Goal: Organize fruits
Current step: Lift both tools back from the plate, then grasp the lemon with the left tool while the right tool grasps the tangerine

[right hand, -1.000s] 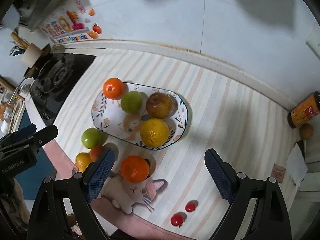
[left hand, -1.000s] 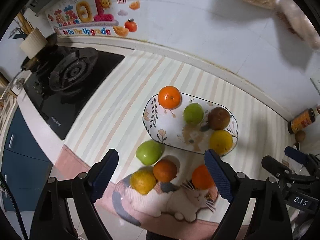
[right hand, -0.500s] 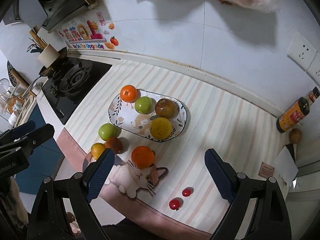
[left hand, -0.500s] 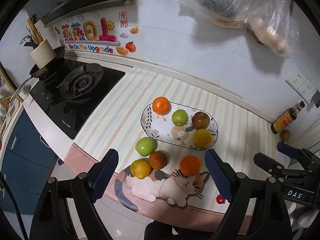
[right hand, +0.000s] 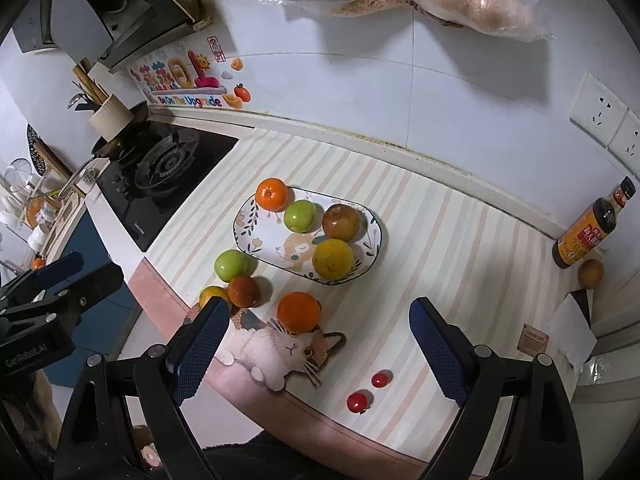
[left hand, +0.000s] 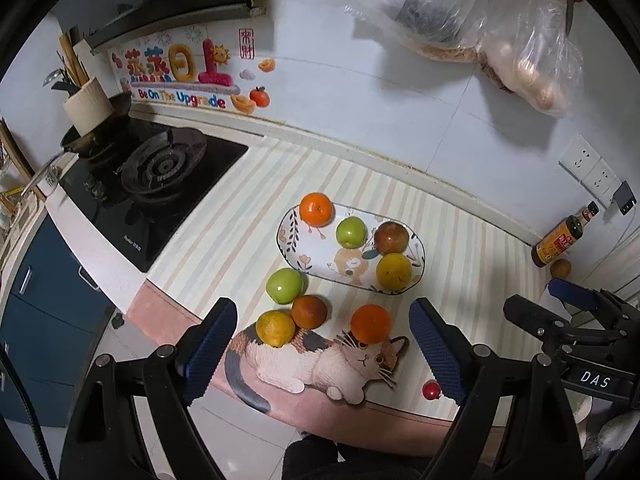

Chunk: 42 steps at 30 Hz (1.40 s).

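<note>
Fruits are split btw plate and worktop. On the oval plate [left hand: 289, 236] four are already set: an orange [left hand: 316, 209] at the far-left rim, a green apple [left hand: 351, 231], a reddish-brown fruit [left hand: 391, 237] and a yellow citrus [left hand: 393, 271] at the near-right end. Its middle is bare, so room is left, probably for the rest. Four more lie loose on the striped mat of the worktop [left hand: 224, 236], just in front of the plate: a green apple [left hand: 285, 285], a dark orange [left hand: 309, 311] touching a yellow citrus [left hand: 274, 328], and a bright orange [left hand: 371, 323] a bit apart on the cat print. Two small red tomatoes [right hand: 359, 401] sit near the front edge, well apart from the group.

Left hand-held gripper [left hand: 323, 344]: jaws wide apart, nothing btw the pads, tilted steeply down, held high above the loose cluster. Right hand-held gripper [right hand: 320, 344]: likewise wide open and empty, angled steeply down, raised over the bright orange [right hand: 299, 311] and mat front. Both are held clear of the fruit, w/ nothing touched; judged as a survey pose prior to a pick, approx. half of the task being left.
</note>
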{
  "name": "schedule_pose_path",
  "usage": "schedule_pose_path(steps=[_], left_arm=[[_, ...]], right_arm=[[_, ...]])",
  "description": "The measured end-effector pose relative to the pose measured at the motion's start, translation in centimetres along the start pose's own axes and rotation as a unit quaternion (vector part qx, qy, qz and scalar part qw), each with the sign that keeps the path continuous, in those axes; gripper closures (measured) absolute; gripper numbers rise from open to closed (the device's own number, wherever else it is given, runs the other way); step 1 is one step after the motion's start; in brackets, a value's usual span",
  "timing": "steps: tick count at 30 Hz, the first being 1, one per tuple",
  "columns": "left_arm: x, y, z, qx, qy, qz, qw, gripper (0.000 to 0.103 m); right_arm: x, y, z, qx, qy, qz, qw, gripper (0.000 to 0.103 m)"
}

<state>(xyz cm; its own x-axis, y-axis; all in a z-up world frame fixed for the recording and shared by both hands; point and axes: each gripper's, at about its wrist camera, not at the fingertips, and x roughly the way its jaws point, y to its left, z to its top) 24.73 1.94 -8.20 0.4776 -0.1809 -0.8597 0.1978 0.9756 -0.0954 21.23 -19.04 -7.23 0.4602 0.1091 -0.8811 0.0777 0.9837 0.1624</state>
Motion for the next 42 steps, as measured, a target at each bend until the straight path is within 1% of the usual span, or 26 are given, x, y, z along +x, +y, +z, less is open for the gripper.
schedule_pose_path(steps=[3,6,8,13,18,21,25,27,29,31,33,34,35,36,37,38,39,40,41,42], left_arm=[[1.3,0.3,-0.3,-0.007,0.015,-0.002,0.9999,0.015],[2.8,0.7,-0.5,-0.012,0.034,-0.005,0.9993,0.015],[4.5,1.1,-0.7,-0.016,0.049,0.002,0.9987,0.002],[8.2,3.1,-1.2,-0.037,0.079,0.024,0.9959,0.001],[13.2,5.7,-2.1,-0.06,0.129,0.046,0.9889,0.001],[16.4,6.3,-2.8,-0.047,0.152,0.063,0.9852,0.001],[19.6,6.2,-3.4,-0.012,0.176,0.071,0.9817,0.001],[21.3,6.1,-3.7,0.007,0.192,0.081,0.9781,0.002],[22.5,6.0,-3.9,0.024,0.193,0.083,0.9775,0.002],[23.5,5.8,-4.1,0.041,0.201,0.09,0.9747,0.002],[24.6,5.6,-4.5,0.055,0.211,0.08,0.9726,0.006],[24.8,5.5,-4.6,0.059,0.212,0.078,0.9723,0.006],[25.0,5.5,-4.5,0.061,0.21,0.07,0.9732,0.01],[25.0,5.5,-4.5,0.063,0.208,0.063,0.9741,0.013],[25.2,5.6,-4.5,0.064,0.21,0.058,0.9738,0.024],[25.4,5.6,-4.5,0.063,0.215,0.051,0.9732,0.032],[25.4,5.6,-4.6,0.06,0.217,0.038,0.9736,0.036],[25.5,5.6,-4.7,0.059,0.219,0.033,0.9734,0.043],[25.6,5.4,-5.0,0.064,0.224,0.032,0.972,0.045],[25.6,5.1,-5.1,0.071,0.221,0.036,0.9721,0.045]], right_arm=[[1.1,0.0,-0.1,0.002,0.013,0.0,1.0,0.009],[3.2,-0.3,-0.1,0.009,0.034,0.006,0.999,0.009],[5.0,-0.5,-0.3,0.014,0.054,0.008,0.998,0.009],[10.1,-0.5,-0.9,0.024,0.091,0.016,0.995,0.009],[16.6,-0.7,-1.6,0.042,0.135,0.027,0.99,0.009],[20.5,-0.6,-2.0,0.054,0.159,0.04,0.985,0.009],[24.6,-0.1,-2.6,0.059,0.189,0.046,0.979,0.009],[26.3,0.2,-2.8,0.056,0.198,0.045,0.978,0.009],[27.5,0.5,-3.0,0.054,0.205,0.044,0.976,0.009],[28.5,0.8,-3.1,0.055,0.213,0.047,0.974,0.01],[29.2,1.1,-3.2,0.052,0.217,0.051,0.973,0.014],[29.6,1.2,-3.2,0.051,0.22,0.052,0.973,0.016],[29.8,1.3,-3.3,0.047,0.222,0.055,0.972,0.025],[30.0,1.4,-3.4,0.044,0.223,0.056,0.972,0.03],[30.1,1.3,-3.5,0.046,0.222,0.067,0.972,0.032],[30.2,1.3,-3.6,0.048,0.222,0.073,0.971,0.034],[30.1,1.3,-3.6,0.047,0.223,0.073,0.971,0.034],[30.1,1.5,-3.7,0.042,0.224,0.072,0.971,0.035],[30.1,1.6,-3.8,0.039,0.225,0.071,0.971,0.035],[30.0,1.7,-3.8,0.036,0.226,0.069,0.971,0.035]])
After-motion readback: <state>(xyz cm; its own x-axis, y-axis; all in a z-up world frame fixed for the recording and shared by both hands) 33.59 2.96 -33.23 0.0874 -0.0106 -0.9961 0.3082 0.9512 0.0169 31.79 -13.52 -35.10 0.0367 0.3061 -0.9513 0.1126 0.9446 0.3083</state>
